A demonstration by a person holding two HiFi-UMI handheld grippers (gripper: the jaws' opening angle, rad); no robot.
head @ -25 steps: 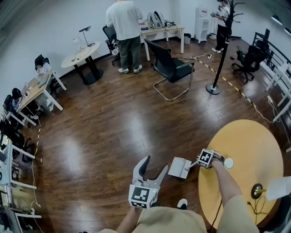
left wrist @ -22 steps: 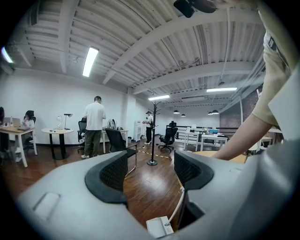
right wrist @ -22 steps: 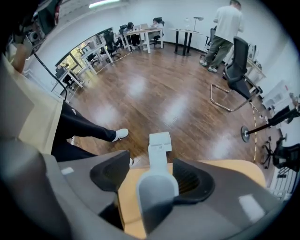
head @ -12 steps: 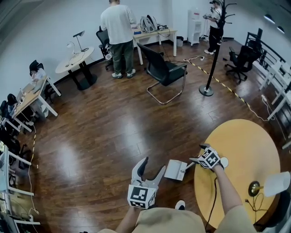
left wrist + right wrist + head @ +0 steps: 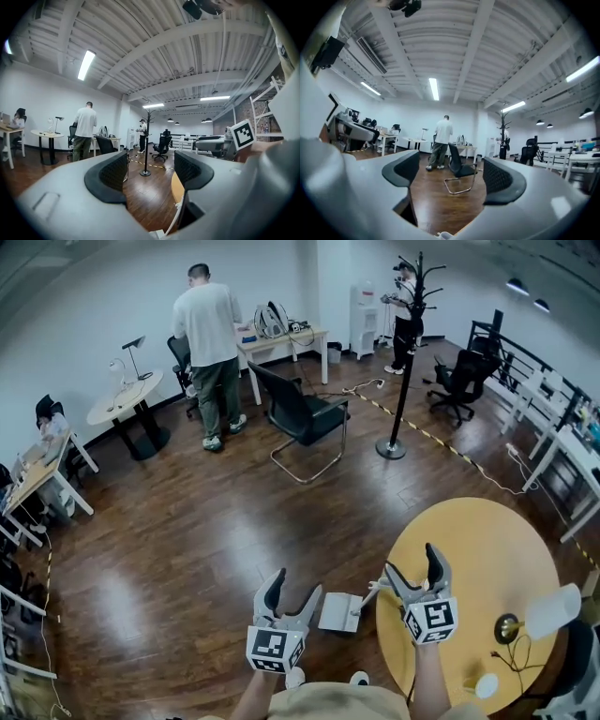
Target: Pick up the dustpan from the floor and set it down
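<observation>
Left gripper [image 5: 293, 591]: hovering above the wooden floor [image 5: 187, 521], fingers standing wide apart and gripping nothing. Dustpan [image 5: 338, 612]: white, lying on the floor just beside the round yellow table [image 5: 497, 540], between the two grippers and held by neither, its handle slanting toward the table's rim. Right gripper [image 5: 413, 570]: hanging over the table's left edge, fingers standing wide with nothing between them, pointing toward a black chair [image 5: 302, 414] across the room.

left gripper [image 5: 294, 587] jaws apart, right gripper [image 5: 413, 564] likewise
</observation>
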